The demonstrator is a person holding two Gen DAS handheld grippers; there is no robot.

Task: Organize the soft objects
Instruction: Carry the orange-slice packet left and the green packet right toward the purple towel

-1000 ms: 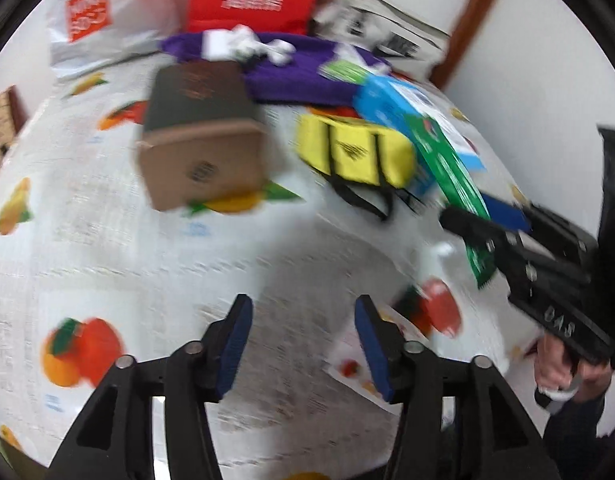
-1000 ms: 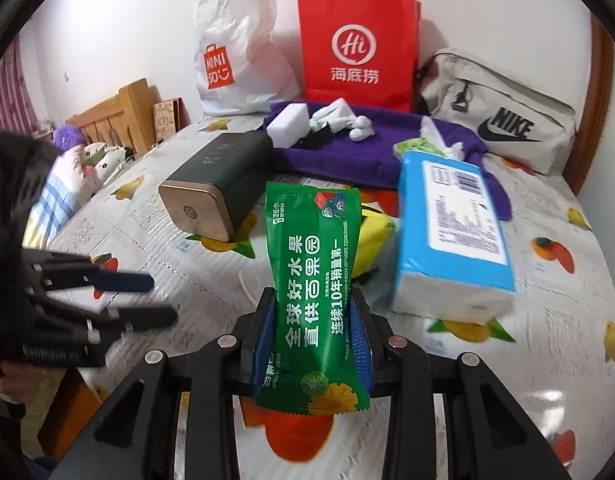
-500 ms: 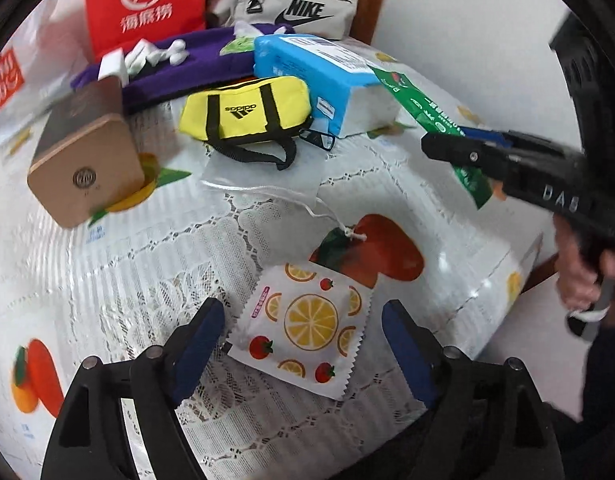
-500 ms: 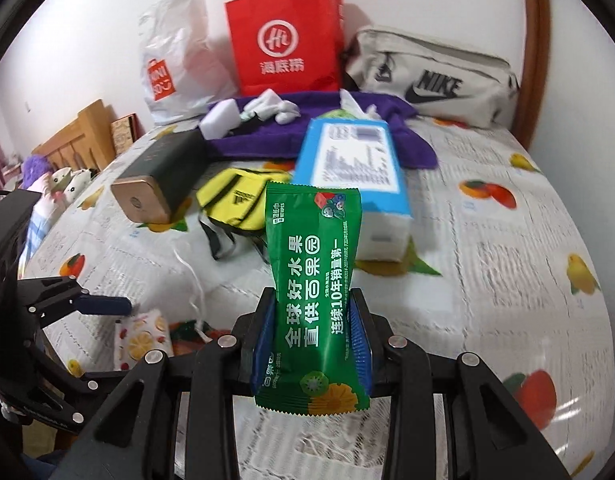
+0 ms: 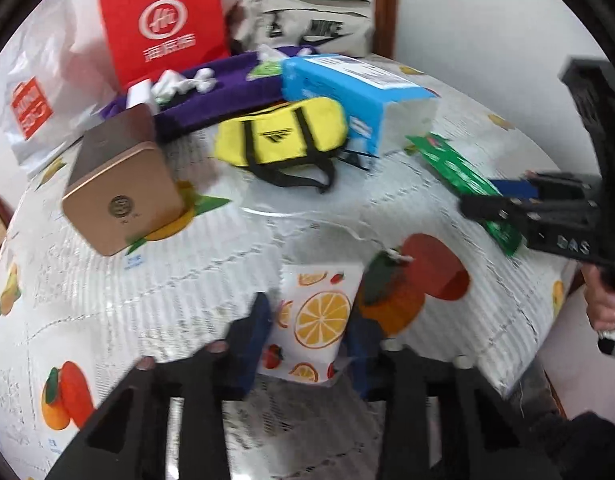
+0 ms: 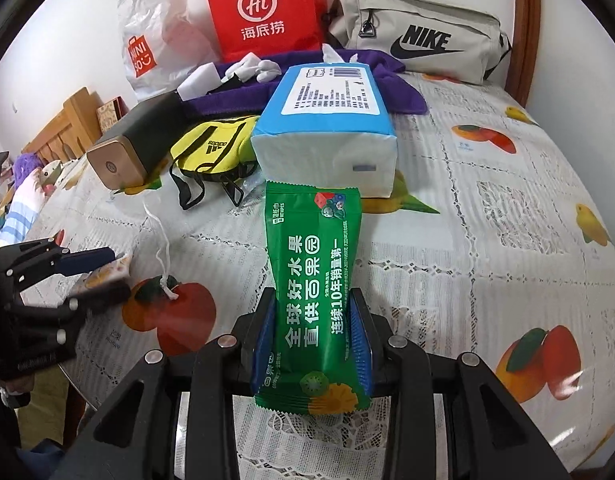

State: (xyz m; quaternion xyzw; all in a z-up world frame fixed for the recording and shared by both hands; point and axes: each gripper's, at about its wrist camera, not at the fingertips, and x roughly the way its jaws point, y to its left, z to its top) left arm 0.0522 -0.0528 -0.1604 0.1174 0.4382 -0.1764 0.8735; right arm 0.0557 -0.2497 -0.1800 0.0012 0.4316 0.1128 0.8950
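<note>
A small white packet printed with orange slices (image 5: 319, 316) stands between the blue pads of my left gripper (image 5: 309, 332), whose jaws are closing and press on both its sides. From the right wrist view the same packet (image 6: 107, 276) shows in the left gripper (image 6: 101, 280) at the table's near left edge. My right gripper (image 6: 313, 300) is shut on a long green snack packet (image 6: 313, 248), held above the fruit-print tablecloth (image 6: 487, 240). In the left wrist view that green packet (image 5: 451, 164) juts from the right gripper (image 5: 503, 196).
A blue tissue pack (image 6: 327, 128), a yellow mini duffel (image 6: 211, 148) and a brown-ended box (image 6: 119, 164) lie mid-table. Behind them are a purple cloth (image 6: 235, 92), a red paper bag (image 6: 263, 8), a white plastic bag (image 6: 155, 40) and a grey Nike bag (image 6: 419, 36). The table edge runs close at left.
The left gripper's jaws opened wide around the fruit-print packet, then closed on it. The right gripper came forward and down with the green packet, nearer the tissue pack.
</note>
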